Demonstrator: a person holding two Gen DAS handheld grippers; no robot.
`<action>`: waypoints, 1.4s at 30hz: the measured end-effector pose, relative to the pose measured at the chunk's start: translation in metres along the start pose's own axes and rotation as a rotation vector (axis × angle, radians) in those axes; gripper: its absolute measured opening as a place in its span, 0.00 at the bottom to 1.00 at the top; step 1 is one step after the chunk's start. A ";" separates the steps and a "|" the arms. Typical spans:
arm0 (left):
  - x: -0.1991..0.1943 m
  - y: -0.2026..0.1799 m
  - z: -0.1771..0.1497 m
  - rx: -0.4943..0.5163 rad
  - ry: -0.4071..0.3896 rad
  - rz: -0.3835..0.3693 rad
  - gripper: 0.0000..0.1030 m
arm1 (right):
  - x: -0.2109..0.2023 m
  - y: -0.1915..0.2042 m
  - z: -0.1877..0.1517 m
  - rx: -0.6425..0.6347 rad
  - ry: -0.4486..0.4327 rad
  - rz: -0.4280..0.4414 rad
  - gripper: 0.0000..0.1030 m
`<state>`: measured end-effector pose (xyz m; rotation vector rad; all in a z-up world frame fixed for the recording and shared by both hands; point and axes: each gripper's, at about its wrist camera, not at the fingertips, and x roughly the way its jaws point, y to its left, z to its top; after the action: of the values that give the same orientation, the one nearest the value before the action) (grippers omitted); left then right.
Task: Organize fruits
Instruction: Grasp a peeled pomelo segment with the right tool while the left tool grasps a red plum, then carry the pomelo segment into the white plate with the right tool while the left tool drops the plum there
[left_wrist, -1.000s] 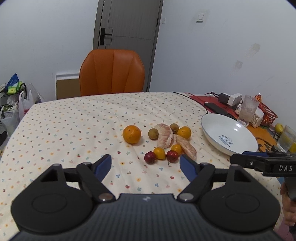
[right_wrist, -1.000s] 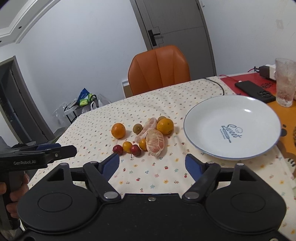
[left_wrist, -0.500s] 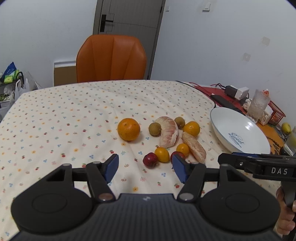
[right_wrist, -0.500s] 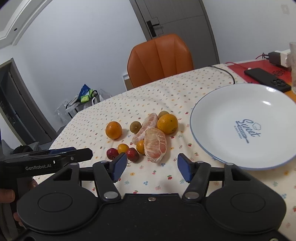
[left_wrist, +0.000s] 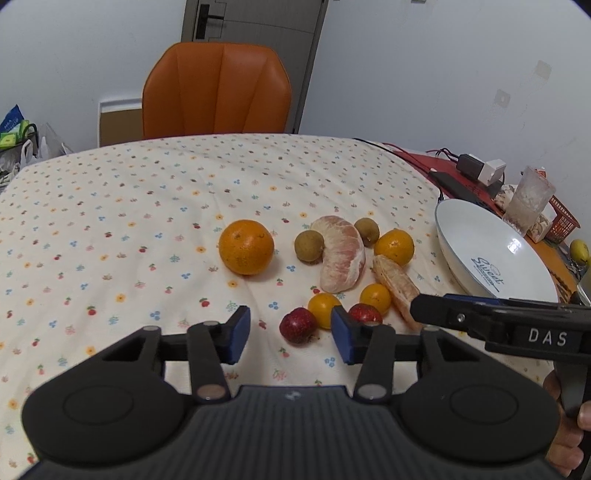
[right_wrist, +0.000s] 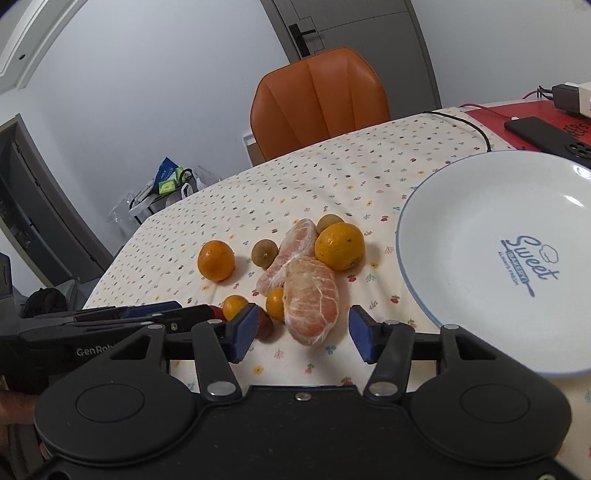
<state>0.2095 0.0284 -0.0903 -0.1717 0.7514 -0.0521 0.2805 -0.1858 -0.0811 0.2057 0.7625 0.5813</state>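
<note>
Fruit lies in a cluster on the flowered tablecloth: a large orange (left_wrist: 246, 246), two peeled pomelo pieces (left_wrist: 342, 253) (right_wrist: 311, 301), a second orange (right_wrist: 339, 246), brown longans (left_wrist: 309, 246), small yellow kumquats (left_wrist: 324, 309) and small red fruits (left_wrist: 298, 325). A white plate (right_wrist: 491, 206) stands empty to the right. My left gripper (left_wrist: 290, 336) is open, with a red fruit just ahead between its fingers. My right gripper (right_wrist: 301, 337) is open, with the near pomelo piece between its fingertips.
An orange chair (left_wrist: 216, 88) stands behind the table. A glass (left_wrist: 529, 199), a phone (right_wrist: 546, 134), chargers and a red basket (left_wrist: 562, 223) sit on the right, past the plate. Bags stand on the floor at the left (right_wrist: 170, 184).
Both grippers have moved forward and down toward the fruit cluster. The jaws of each have narrowed somewhat but stay open. The fruit has not moved.
</note>
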 end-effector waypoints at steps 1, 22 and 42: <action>0.002 0.001 0.000 -0.004 0.004 -0.002 0.42 | 0.002 0.000 0.001 0.002 0.000 -0.001 0.51; -0.009 0.013 -0.007 -0.040 -0.014 -0.025 0.21 | 0.006 0.004 -0.005 0.004 -0.017 -0.034 0.29; -0.042 -0.012 -0.006 -0.009 -0.089 -0.055 0.21 | -0.038 0.003 -0.013 0.005 -0.092 0.005 0.27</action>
<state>0.1753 0.0201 -0.0639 -0.2021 0.6581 -0.0932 0.2487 -0.2052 -0.0671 0.2380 0.6744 0.5710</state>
